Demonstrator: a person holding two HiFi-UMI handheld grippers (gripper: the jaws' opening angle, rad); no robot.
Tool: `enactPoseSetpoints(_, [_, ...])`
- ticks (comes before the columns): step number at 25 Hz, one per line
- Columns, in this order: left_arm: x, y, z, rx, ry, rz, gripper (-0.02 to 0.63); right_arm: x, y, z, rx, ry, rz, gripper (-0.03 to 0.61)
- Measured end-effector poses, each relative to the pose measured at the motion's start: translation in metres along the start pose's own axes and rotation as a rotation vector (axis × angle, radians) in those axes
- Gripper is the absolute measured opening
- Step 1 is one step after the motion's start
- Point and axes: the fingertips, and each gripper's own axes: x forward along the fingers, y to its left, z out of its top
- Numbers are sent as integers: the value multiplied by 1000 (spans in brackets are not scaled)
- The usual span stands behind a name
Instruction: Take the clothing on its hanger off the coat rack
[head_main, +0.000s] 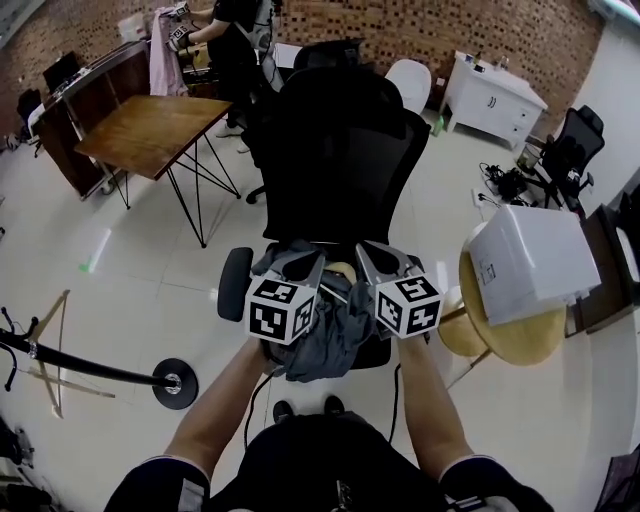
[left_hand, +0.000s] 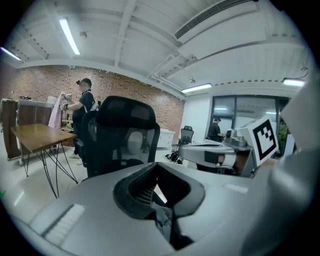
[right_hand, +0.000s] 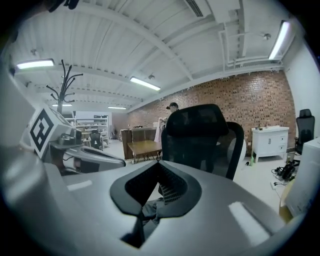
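The left gripper (head_main: 297, 262) and the right gripper (head_main: 386, 260) are held side by side, just beside each other. The fingers of both are closed tight, and each pair pinches a fold of the dark grey clothing (head_main: 335, 338), which hangs from the fingertips and under them. Between the two pairs of fingers shows a piece of pale wood, I think the hanger (head_main: 342, 271); its long axis seems to run across, from one gripper to the other. Neither hand is nearer, both have the load. The coat rack (head_main: 172, 381) stands well apart, out past the left fingers, so I judge the clothing is already off it. In front of the fingers is a black office chair (head_main: 340, 150). I count one piece of clothing, one hanger, one rack, two grippers
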Motion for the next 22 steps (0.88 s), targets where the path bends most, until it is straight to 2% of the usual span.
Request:
enactPoseSetpoints(5, [-6, -1, 21, 23, -37, -2, 12, -7, 8, 27, 7, -72, 11, 2])
enactPoseSetpoints(11, [-13, 7, 36, 33, -66, 17, 12, -4, 13, 45, -17, -87, 28, 2])
enactPoseSetpoints(22, [-22, 14, 44, 39, -91, 28, 12, -1, 16, 50, -17, -96, 26, 0])
